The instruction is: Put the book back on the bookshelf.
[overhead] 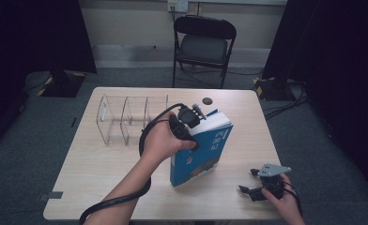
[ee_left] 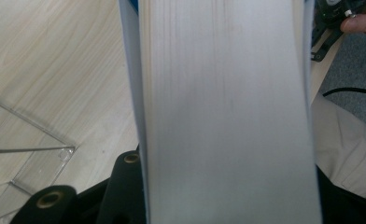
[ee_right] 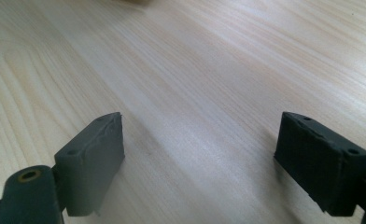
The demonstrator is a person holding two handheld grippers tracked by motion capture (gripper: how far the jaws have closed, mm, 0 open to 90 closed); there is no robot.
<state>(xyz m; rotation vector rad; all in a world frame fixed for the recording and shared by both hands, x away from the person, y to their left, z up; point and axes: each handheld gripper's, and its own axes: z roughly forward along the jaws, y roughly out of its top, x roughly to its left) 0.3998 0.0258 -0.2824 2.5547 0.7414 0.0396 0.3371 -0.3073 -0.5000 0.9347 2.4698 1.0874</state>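
Gripping the thick blue softcover book (overhead: 202, 150) beside the clear acrylic rack (overhead: 126, 117), left gripper (overhead: 191, 123) lifts it; right gripper (overhead: 253, 185) fingers (ee_right: 92, 161) rest open on the light wooden desk (overhead: 102, 173).

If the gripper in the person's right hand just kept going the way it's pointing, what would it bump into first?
Most likely the table. The right gripper has its fingers wide apart with nothing between them, angled down at bare wood. The blue book stands off to one side, seemingly outside that line.

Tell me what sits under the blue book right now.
The blue book stands tilted, its lower edge on the wooden table, gripped by the left gripper. The book covers the tabletop right behind it.
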